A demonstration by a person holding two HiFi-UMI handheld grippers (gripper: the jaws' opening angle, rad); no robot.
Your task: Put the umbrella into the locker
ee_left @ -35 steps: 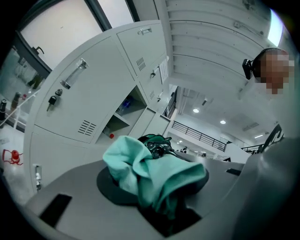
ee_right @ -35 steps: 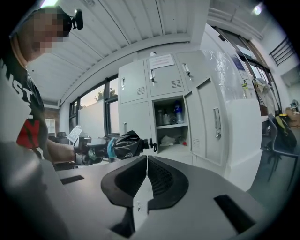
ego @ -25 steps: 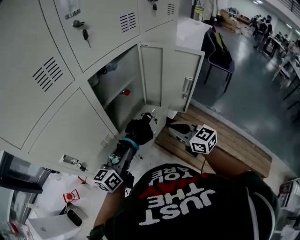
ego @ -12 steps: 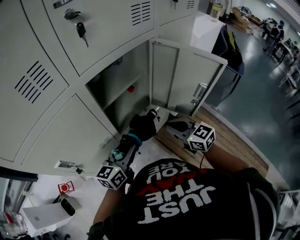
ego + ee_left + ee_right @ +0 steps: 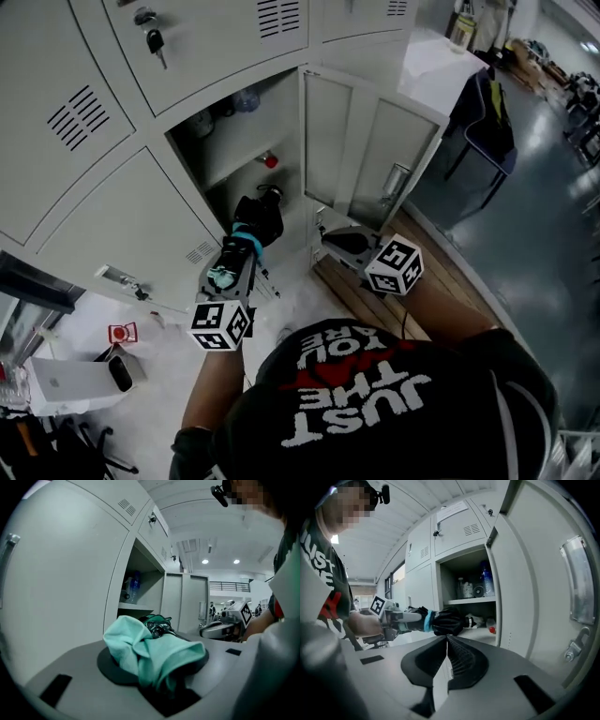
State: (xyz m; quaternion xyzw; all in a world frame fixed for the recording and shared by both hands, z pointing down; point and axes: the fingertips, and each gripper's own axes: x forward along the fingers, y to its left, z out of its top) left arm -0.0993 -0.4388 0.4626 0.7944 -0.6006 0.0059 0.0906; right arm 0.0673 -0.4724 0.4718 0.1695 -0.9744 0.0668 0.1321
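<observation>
A folded black umbrella (image 5: 260,216) with a teal band is clamped in my left gripper (image 5: 246,246), which is shut on it. Its tip points into the lower compartment of the open locker (image 5: 246,141). In the left gripper view teal fabric of the umbrella (image 5: 152,648) bunches between the jaws of the left gripper (image 5: 157,665). My right gripper (image 5: 324,238) hangs beside the open door (image 5: 375,155), shut with nothing in it. In the right gripper view the right gripper (image 5: 446,644) has its pads together, and the umbrella (image 5: 449,620) reaches toward the locker (image 5: 468,573).
Bottles (image 5: 474,587) stand on the locker's upper shelf, and a small red thing (image 5: 271,161) lies below it. Closed lockers with a key (image 5: 152,42) surround the opening. A wooden board (image 5: 450,286) lies at right, a chair (image 5: 487,112) beyond it, a white box (image 5: 70,382) on the floor left.
My left gripper has carried the umbrella up and toward the locker opening, its tip now at the lower compartment. The right gripper shifted slightly left toward the door.
</observation>
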